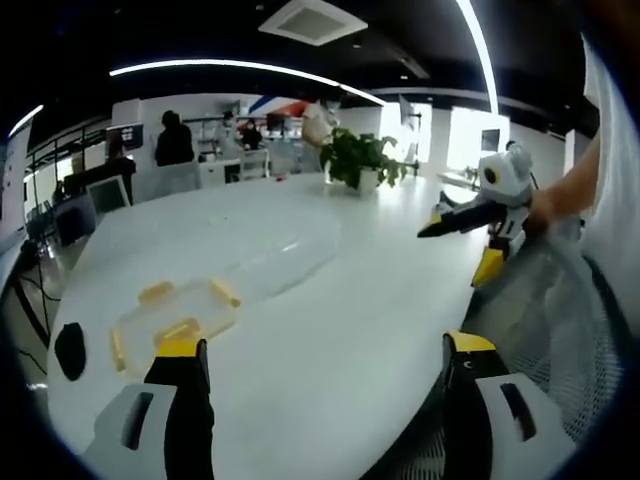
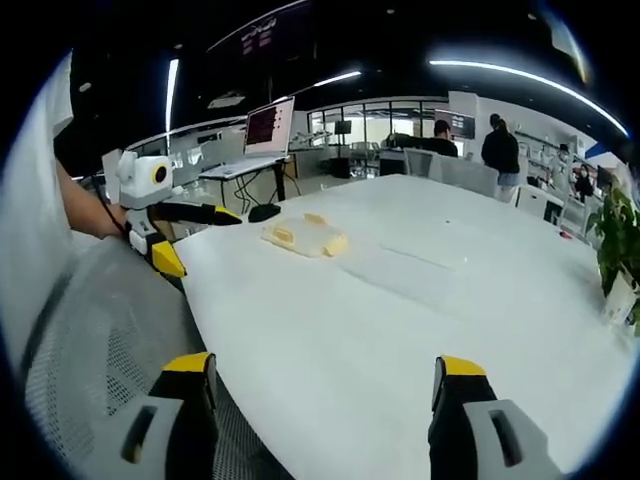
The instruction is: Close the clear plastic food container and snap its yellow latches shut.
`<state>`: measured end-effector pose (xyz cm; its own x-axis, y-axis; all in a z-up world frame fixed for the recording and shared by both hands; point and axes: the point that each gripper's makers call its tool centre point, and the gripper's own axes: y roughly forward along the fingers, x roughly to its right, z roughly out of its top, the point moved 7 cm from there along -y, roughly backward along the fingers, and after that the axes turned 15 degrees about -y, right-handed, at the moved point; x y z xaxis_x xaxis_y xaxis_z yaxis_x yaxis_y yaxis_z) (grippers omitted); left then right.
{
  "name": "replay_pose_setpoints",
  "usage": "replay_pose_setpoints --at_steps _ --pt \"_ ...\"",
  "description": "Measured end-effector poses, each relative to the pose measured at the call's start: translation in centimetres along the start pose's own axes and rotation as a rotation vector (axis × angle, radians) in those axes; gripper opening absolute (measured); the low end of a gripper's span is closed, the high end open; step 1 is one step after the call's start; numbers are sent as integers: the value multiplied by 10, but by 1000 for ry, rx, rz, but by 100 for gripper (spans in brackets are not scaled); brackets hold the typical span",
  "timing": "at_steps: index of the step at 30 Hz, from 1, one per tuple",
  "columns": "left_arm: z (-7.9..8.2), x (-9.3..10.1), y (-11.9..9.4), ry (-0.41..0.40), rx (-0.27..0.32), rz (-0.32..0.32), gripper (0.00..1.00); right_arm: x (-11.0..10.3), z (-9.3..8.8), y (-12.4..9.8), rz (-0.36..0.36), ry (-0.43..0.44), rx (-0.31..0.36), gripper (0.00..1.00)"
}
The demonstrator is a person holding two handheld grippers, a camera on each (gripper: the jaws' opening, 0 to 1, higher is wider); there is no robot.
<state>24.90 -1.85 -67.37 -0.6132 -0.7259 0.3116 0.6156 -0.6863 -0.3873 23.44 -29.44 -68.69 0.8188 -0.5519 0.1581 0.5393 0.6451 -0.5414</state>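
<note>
Both grippers, left gripper point(image 1: 325, 360) and right gripper point(image 2: 325, 385), are hanging spread and empty, well short of the clear food container point(image 1: 175, 318), risking nudging its yellow latches point(image 1: 155, 292) askew.

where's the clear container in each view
left gripper view: container lower left on the white table, just above the left gripper's left jaw tip.
right gripper view: container upper centre-left on the table, near its far edge.
shared landmark: the potted plant, top centre in the left gripper view, at the right edge in the right gripper view.
</note>
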Motion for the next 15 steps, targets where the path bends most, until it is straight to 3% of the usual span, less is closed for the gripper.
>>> replay_pose_setpoints --at_steps 15 --pt "8 -5 -2 8 4 -1 96 -1 7 -1 5 -65 -9 83"
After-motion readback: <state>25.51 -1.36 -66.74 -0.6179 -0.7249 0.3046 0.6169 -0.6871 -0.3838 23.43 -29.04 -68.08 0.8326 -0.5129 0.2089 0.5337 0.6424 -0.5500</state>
